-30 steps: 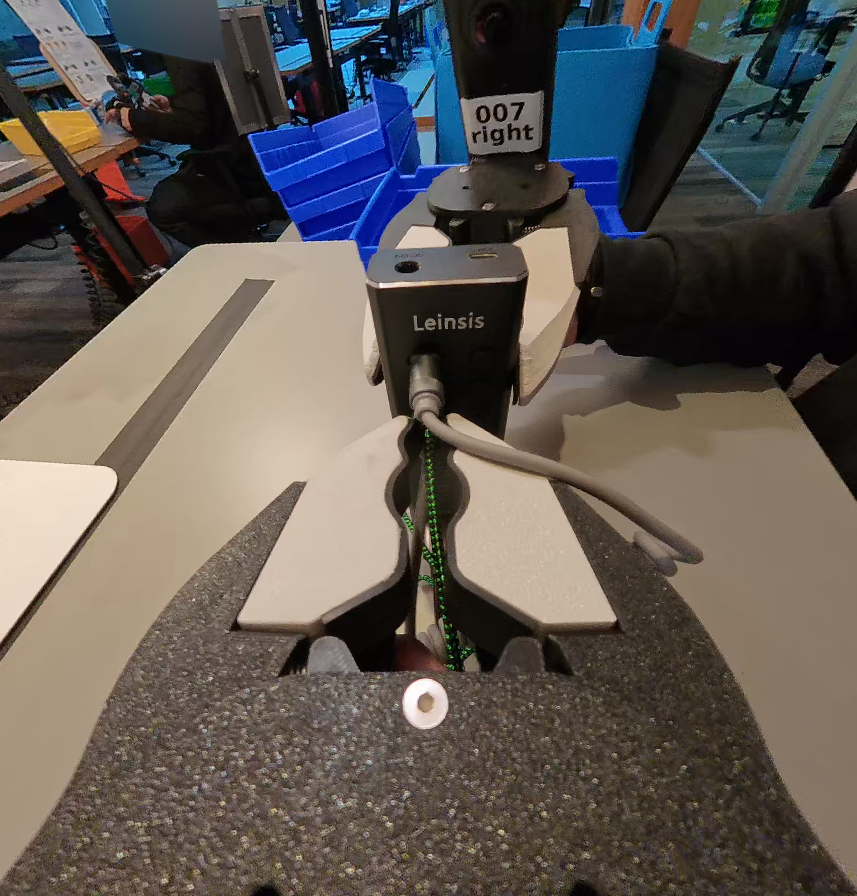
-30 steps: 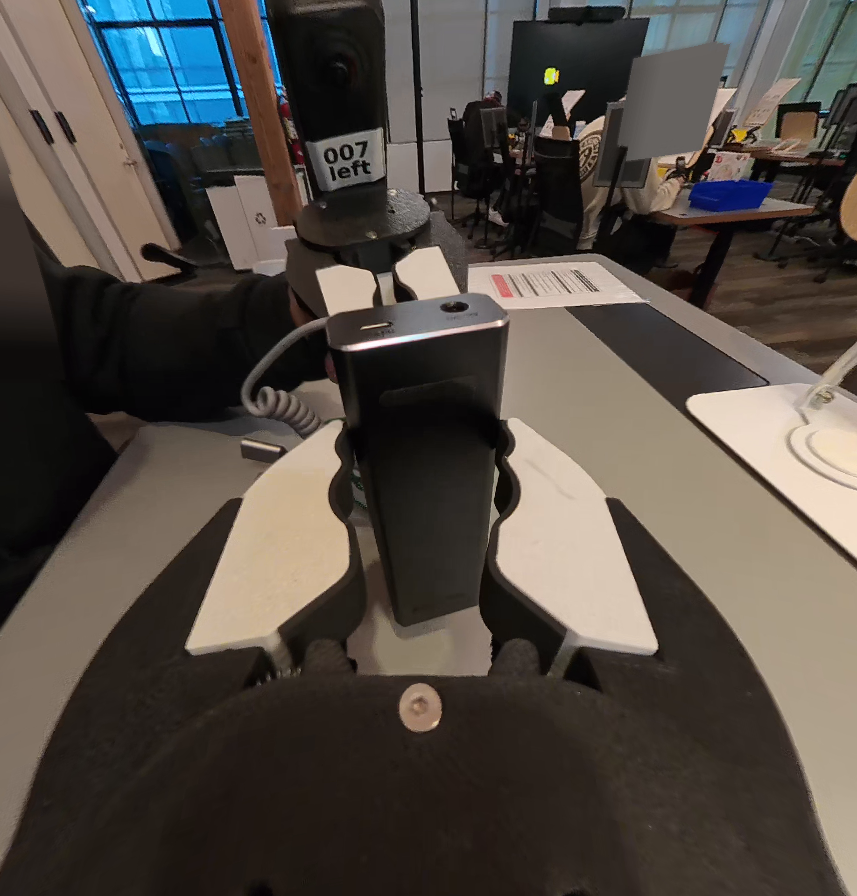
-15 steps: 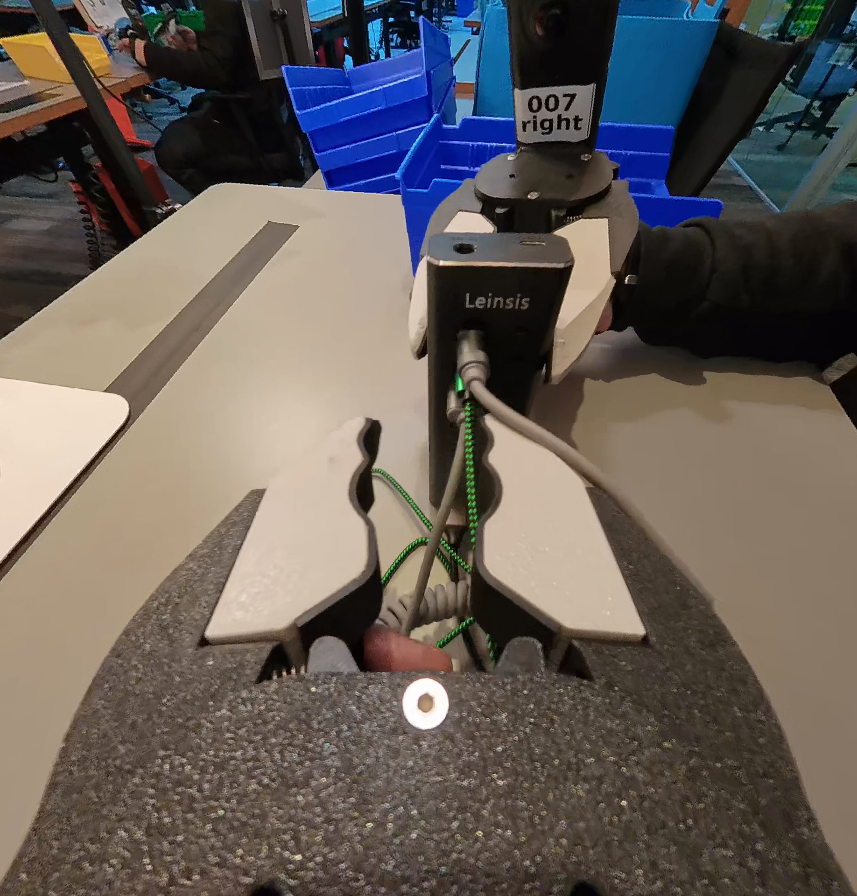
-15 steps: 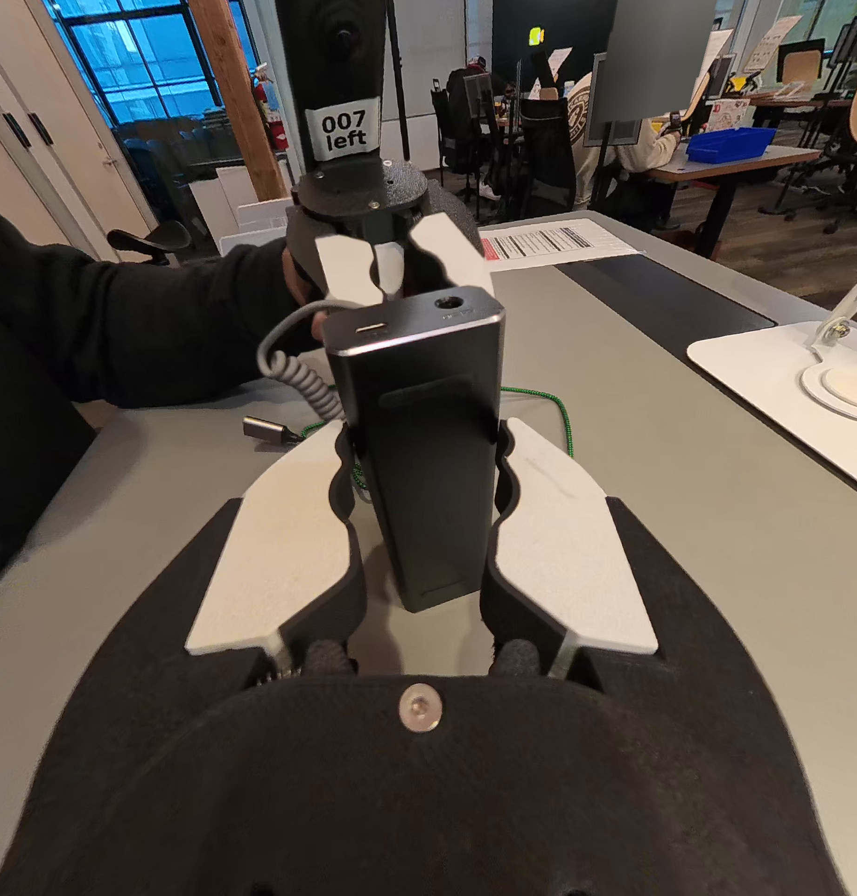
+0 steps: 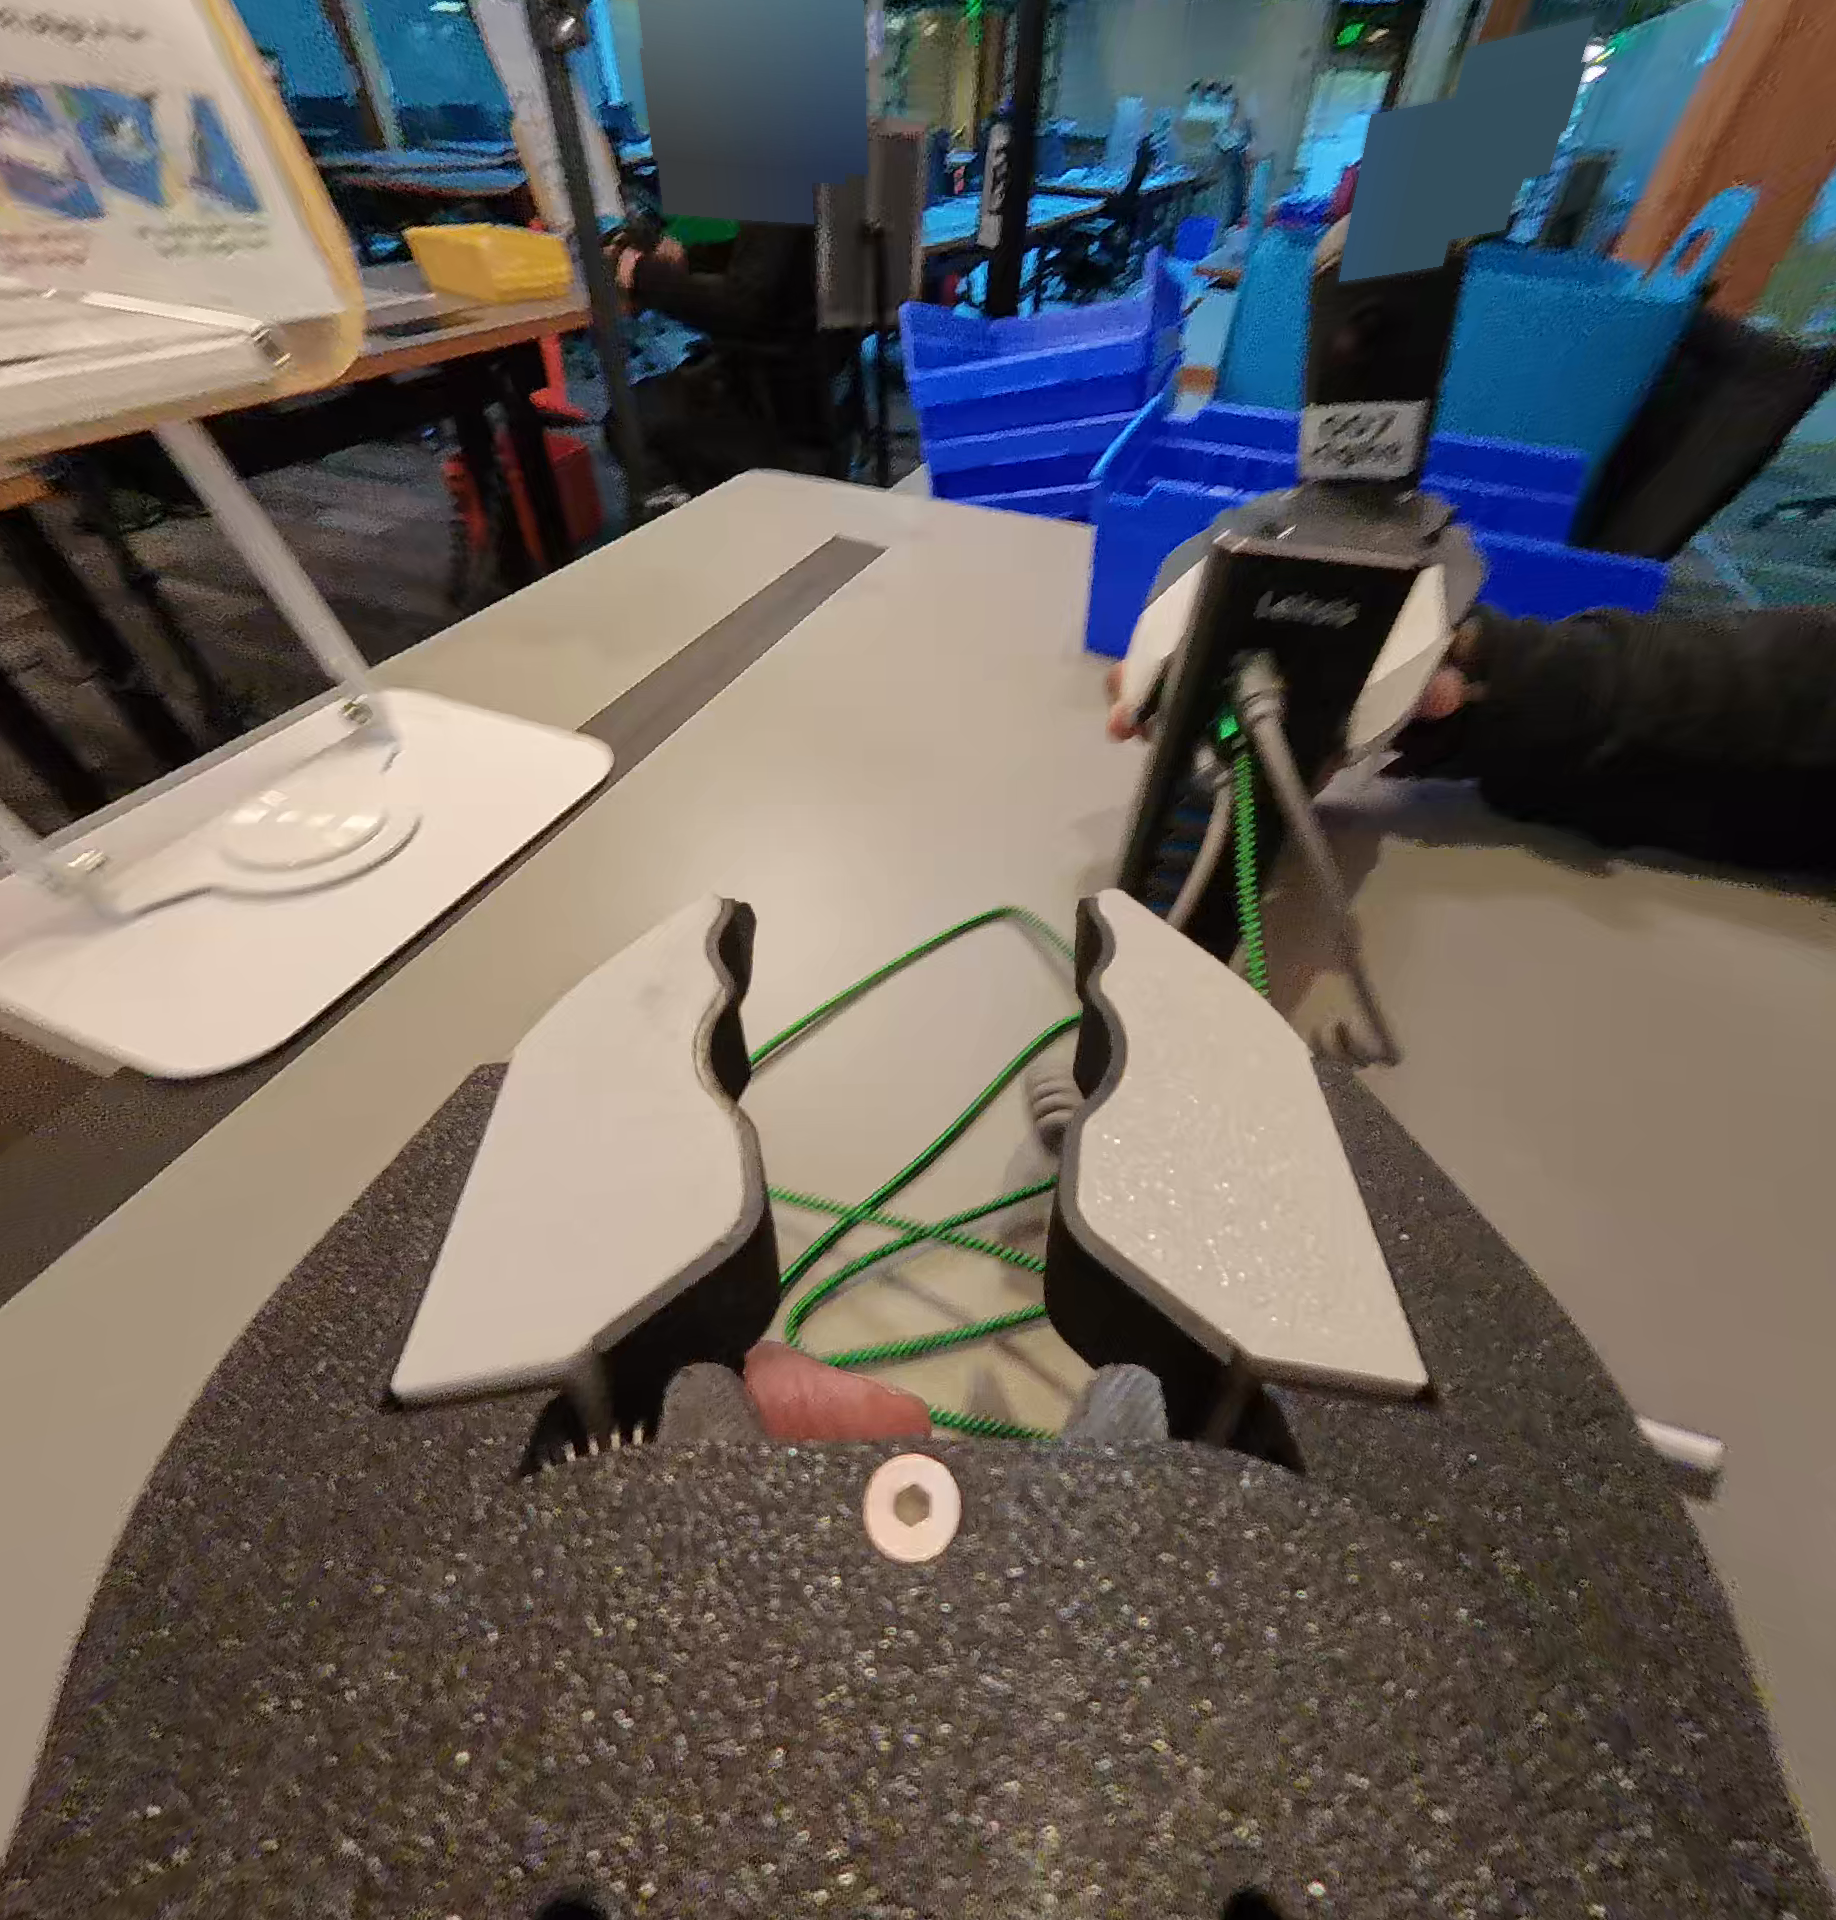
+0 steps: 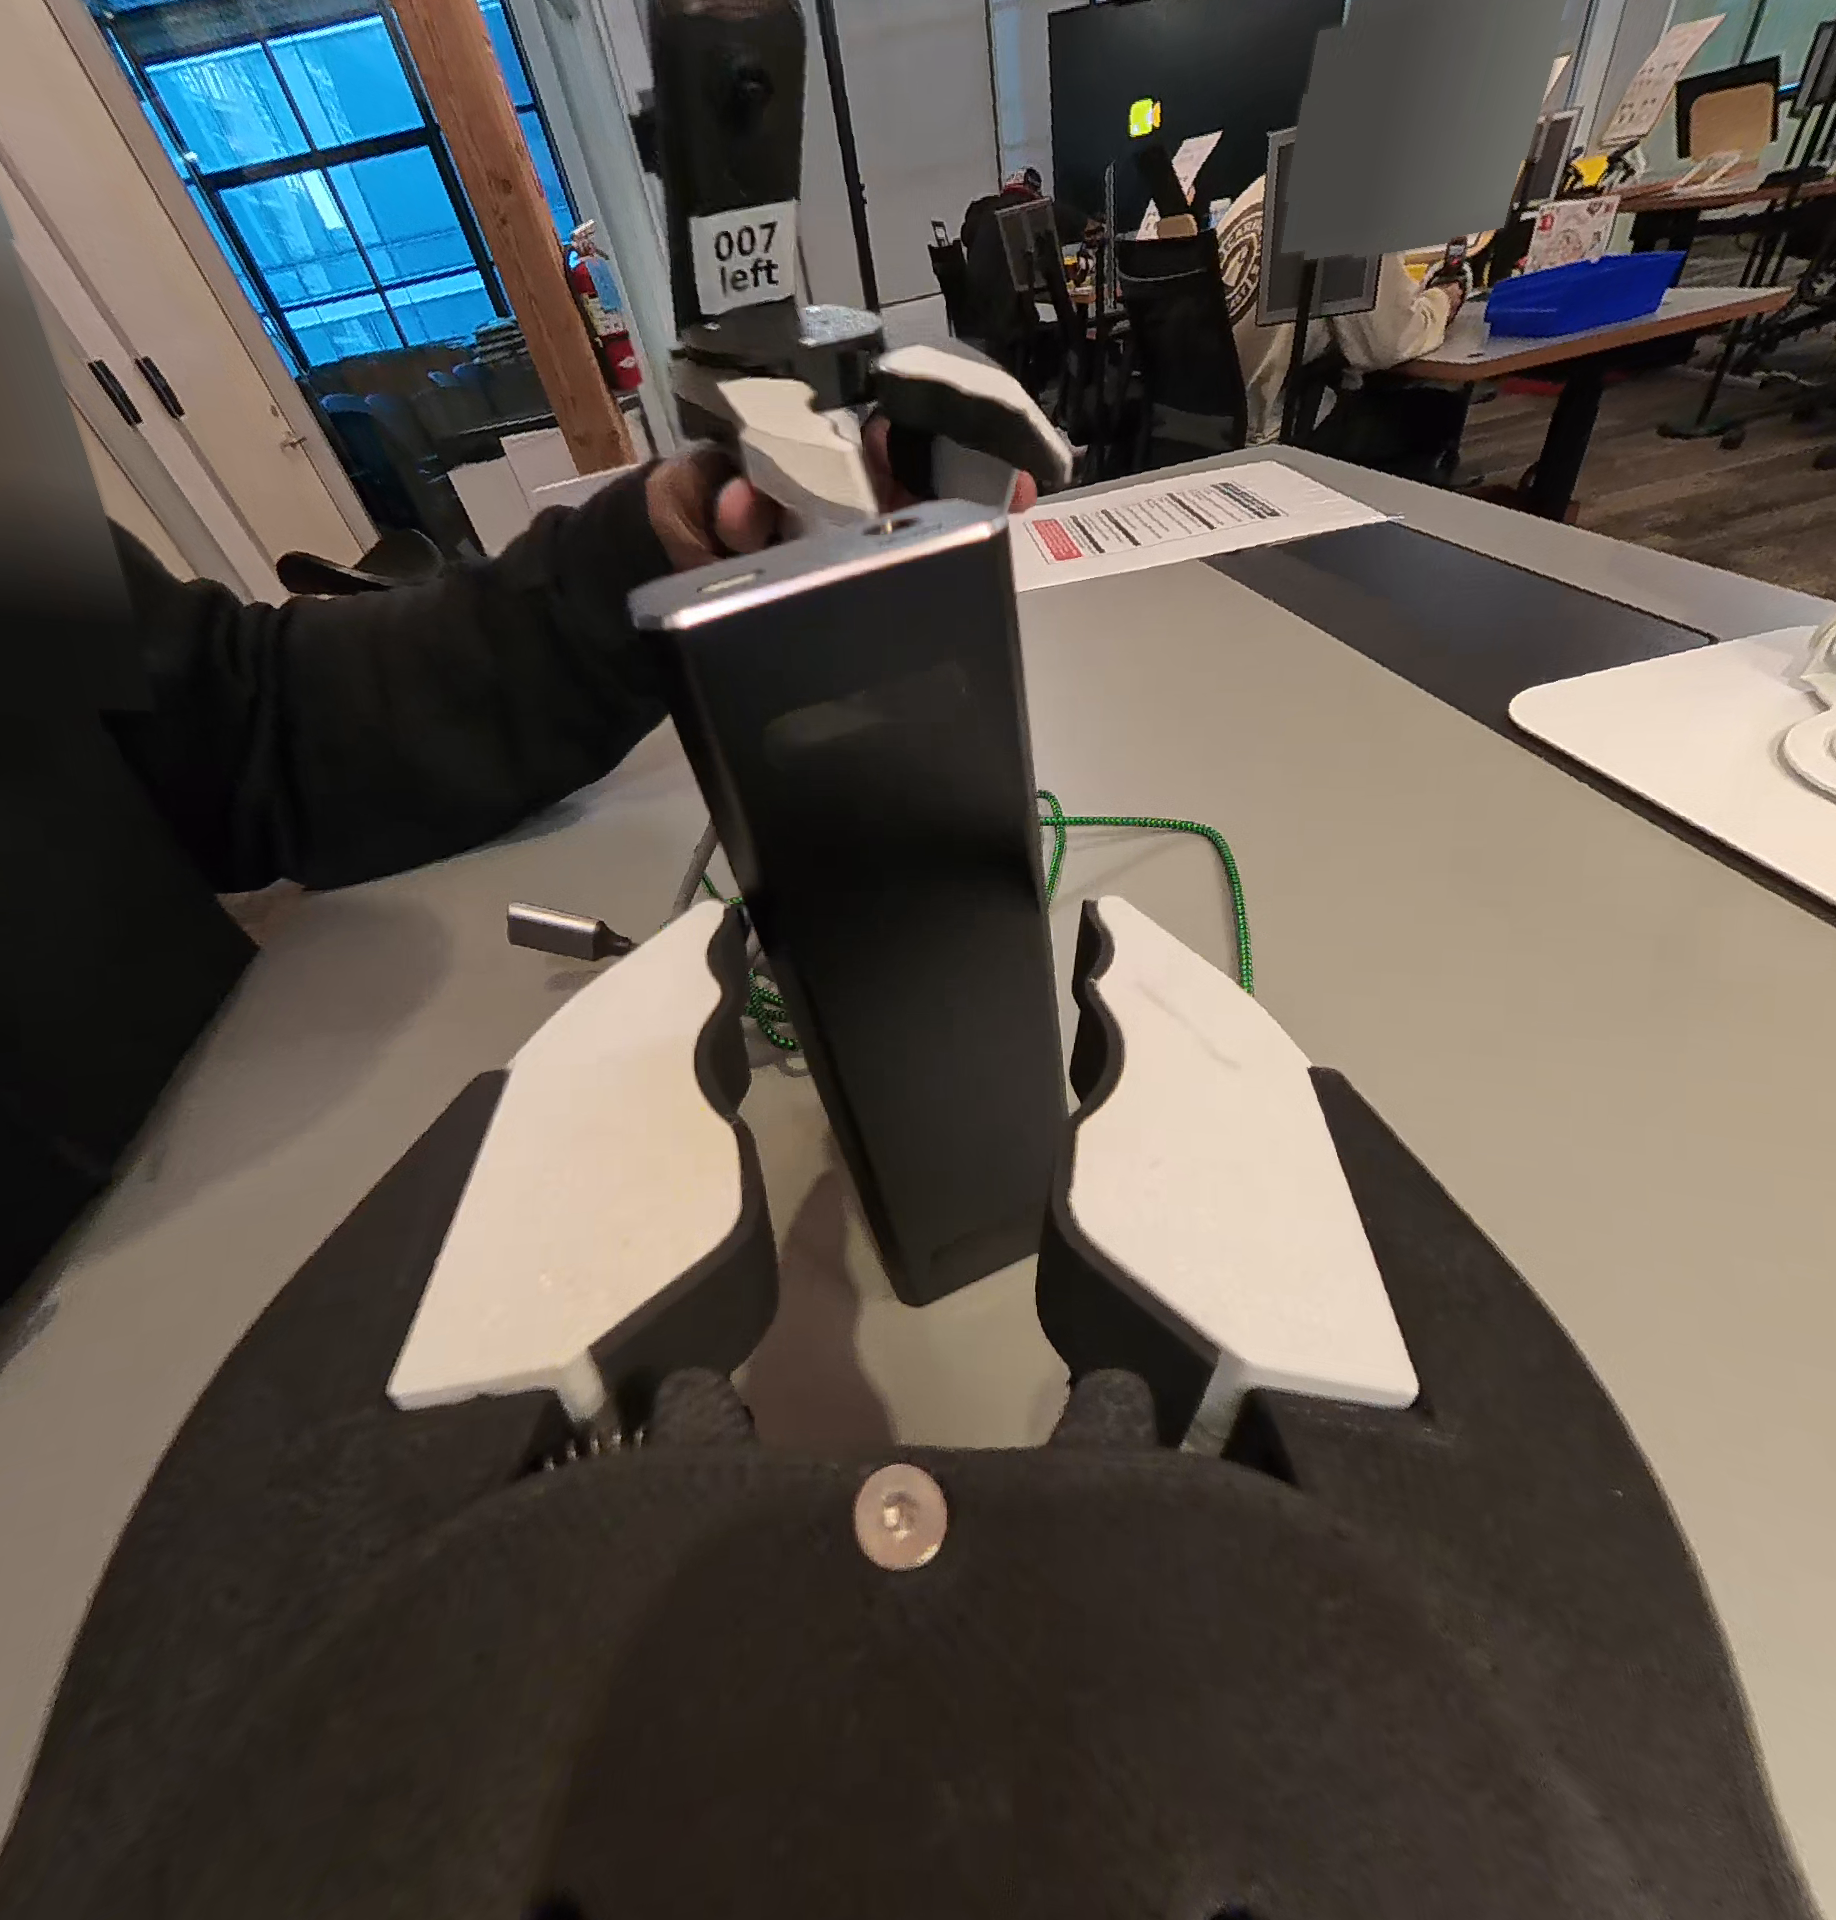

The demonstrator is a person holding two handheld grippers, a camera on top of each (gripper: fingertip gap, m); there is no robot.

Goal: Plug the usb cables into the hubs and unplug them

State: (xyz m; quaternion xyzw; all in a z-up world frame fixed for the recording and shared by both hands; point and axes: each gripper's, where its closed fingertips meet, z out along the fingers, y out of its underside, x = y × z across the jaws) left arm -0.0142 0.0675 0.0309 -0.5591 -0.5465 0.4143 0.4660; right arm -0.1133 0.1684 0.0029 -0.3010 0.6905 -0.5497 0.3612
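A dark upright USB hub [image 6: 893, 883] stands on the grey table [image 6: 1413, 987] and leans to the left. My right gripper [image 6: 909, 914] is around its lower part, jaws slightly apart, with a gap on the left side. In the left wrist view the hub [image 5: 1298, 665] has a green braided cable [image 5: 1246, 831] and a grey cable [image 5: 1272, 727] plugged into its face. My left gripper [image 5: 909, 914] is open and empty, back from the hub, above loops of the green cable [image 5: 893, 1174]. It also shows in the right wrist view [image 6: 924, 488] behind the hub's top.
A white stand base [image 5: 270, 862] with a clear sign holder sits at the table's left. Blue bins [image 5: 1309, 540] stand beyond the far edge. A loose grey plug [image 6: 561, 928] lies left of the hub. A printed sheet [image 6: 1184, 520] lies farther back. People sit at desks behind. Tip to tip, the grippers are about 15 cm apart.
My left gripper let go of the green cable at the hub, opened, and pulled back and to the left. The hub now leans left and my right jaws stand a little wider.
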